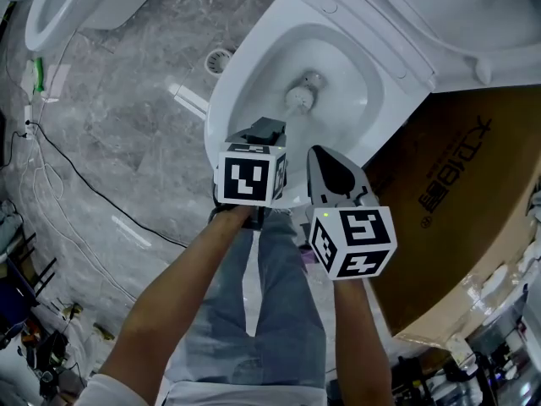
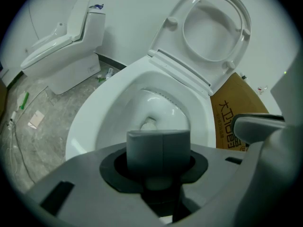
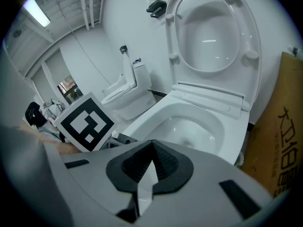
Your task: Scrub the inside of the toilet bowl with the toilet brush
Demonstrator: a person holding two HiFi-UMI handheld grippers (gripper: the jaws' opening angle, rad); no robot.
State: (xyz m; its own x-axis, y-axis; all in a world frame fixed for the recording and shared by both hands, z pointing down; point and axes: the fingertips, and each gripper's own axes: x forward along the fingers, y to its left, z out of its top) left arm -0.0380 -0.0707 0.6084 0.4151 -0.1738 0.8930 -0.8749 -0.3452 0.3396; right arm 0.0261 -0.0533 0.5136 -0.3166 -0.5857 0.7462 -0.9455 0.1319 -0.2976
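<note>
closest to us are our forearms [image 1: 182,290] and jeans [image 1: 283,311], looking steeply down from the head view. just past them are the two marker cubes. the left gripper [image 1: 265,132] is clamped on the grey handle of the toilet brush [image 1: 300,99] (its own view shows the handle filling the gap between the jaws), and it hangs over the near rim of the toilet bowl [image 1: 221,108]. the right gripper [image 1: 323,161] is just beside it on our right, jaws pressed together with nothing in them, also over the near rim. the brush goes down into the bowl and its pale head sits at the bottom by the outlet. we can't tell if it's actually touching the porcelain. behind the bowl the seat and lid [image 2: 215,27] stand upright. a cardboard box [image 1: 461,193] is right beside the toilet on our right. further off on the grey stone floor [image 1: 127,125] there's a round floor drain [image 1: 218,60], a black cable [image 1: 80,180] and a second toilet [image 1: 63,7].
</note>
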